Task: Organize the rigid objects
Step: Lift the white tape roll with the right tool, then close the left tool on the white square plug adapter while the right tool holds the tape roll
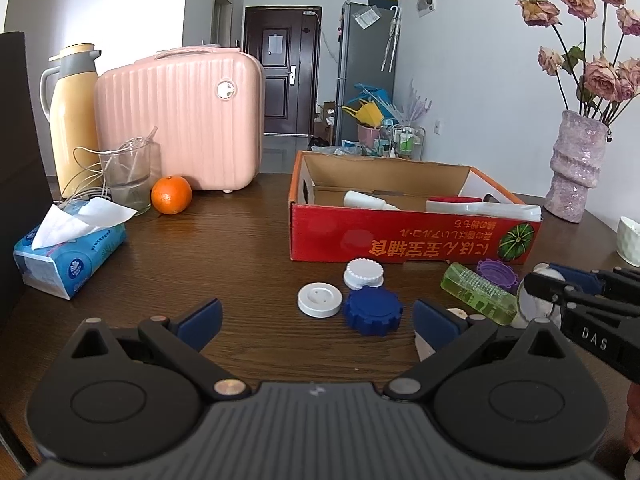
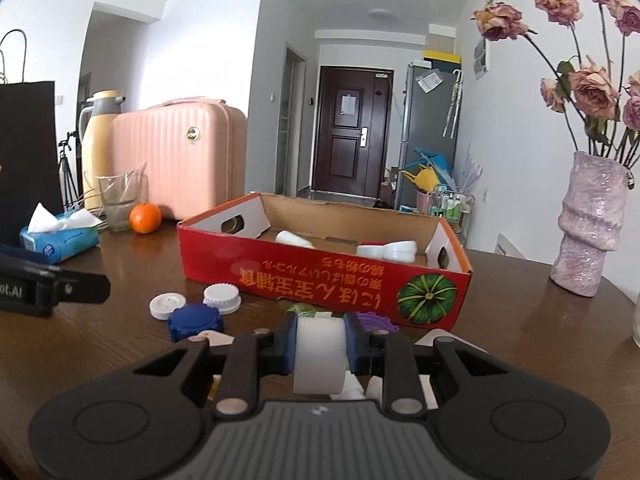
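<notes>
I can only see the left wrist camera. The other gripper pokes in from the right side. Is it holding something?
Observer: Yes. In the right wrist view, the right gripper is shut on a white plastic piece, clamped between its blue pads.

Operator: Is it over the red box yet?

Observer: No. The red box is ahead of that gripper, which sits low near the table.

Operator: What's on the box's right end? I can't see it.

Observer: A cut-out handle hole in the white inner wall.

Operator: And my gripper?

Observer: The left gripper is open, holding nothing, with the blue cap just ahead of its fingers.
</notes>
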`<state>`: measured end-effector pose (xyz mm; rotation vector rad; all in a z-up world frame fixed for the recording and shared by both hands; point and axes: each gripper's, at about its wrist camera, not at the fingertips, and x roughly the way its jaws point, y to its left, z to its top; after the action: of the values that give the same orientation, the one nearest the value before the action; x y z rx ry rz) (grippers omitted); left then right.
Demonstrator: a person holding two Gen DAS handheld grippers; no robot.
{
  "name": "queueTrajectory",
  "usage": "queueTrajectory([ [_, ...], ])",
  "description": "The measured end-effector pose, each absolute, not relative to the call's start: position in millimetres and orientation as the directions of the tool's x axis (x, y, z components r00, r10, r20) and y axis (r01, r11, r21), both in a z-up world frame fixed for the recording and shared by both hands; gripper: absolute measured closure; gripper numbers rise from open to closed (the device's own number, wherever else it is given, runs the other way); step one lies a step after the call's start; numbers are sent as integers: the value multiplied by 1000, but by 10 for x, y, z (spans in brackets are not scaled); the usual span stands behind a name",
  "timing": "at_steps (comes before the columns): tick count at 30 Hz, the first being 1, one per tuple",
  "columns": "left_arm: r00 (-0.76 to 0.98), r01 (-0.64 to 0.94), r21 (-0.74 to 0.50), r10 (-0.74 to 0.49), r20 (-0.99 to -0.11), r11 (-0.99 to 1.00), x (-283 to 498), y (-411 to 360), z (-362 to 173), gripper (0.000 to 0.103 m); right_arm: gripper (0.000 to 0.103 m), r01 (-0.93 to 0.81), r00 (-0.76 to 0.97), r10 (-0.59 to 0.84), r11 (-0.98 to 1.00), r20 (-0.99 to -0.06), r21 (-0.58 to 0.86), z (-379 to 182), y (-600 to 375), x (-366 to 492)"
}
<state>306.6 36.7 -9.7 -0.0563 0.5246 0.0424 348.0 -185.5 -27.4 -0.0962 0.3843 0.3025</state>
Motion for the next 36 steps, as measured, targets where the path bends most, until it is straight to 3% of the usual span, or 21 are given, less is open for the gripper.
queueTrajectory([
  [17,842,-18,-67,-21,-540,998,3331,-247,-151,0,80,-259,898,255,965,-357,39,-212,-2198,3570],
  [36,766,-59,-13,37,-641,998,3707,-651,-434,0,80,-206,908,213,977,-362,58,-228,-2458,3661],
])
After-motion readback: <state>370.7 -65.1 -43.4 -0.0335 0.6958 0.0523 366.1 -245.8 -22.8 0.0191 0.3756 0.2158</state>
